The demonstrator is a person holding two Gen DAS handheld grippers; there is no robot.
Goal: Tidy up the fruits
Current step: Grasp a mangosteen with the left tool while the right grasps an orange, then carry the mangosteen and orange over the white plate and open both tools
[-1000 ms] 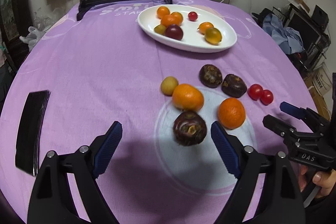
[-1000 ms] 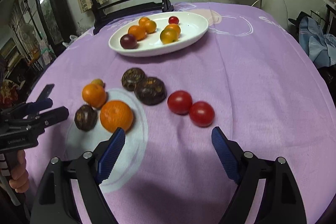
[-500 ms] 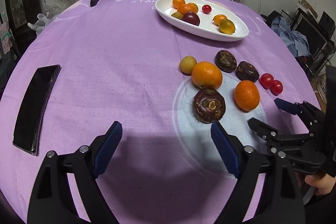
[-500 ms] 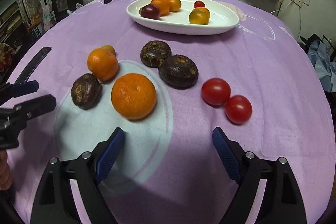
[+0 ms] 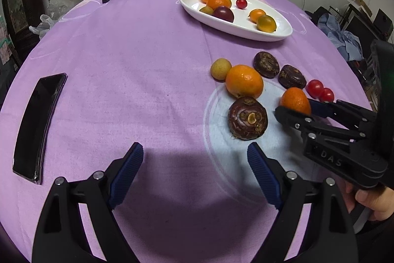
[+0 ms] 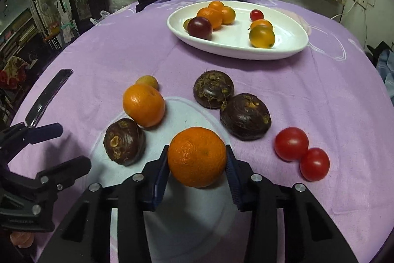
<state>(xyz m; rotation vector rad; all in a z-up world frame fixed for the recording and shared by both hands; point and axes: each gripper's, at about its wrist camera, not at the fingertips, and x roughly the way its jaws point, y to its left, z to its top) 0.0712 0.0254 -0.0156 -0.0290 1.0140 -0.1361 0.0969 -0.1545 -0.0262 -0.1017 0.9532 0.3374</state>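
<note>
1. the right hand-held gripper (image 6: pixel 197 164) is closing, its blue ribbed pads against both sides of a round orange mandarin (image 6: pixel 197 156) on the purple-clothed surface (image 6: pixel 307 95).
2. the left hand-held gripper (image 5: pixel 194 174) hovers with jaws spread wide and nothing between them.
3. a dark brown round fruit (image 5: pixel 247 118) lies just ahead of it.
4. a white oval ceramic dish (image 6: pixel 290 41) of small fruits sits farther back.

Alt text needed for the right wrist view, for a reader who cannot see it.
The right claw is closing on an orange that sits between its blue pads on a purple tablecloth. Around it lie another orange, three dark brown fruits and two red tomatoes; a white dish of small fruits stands behind, and the open left claw waits at left.
</note>
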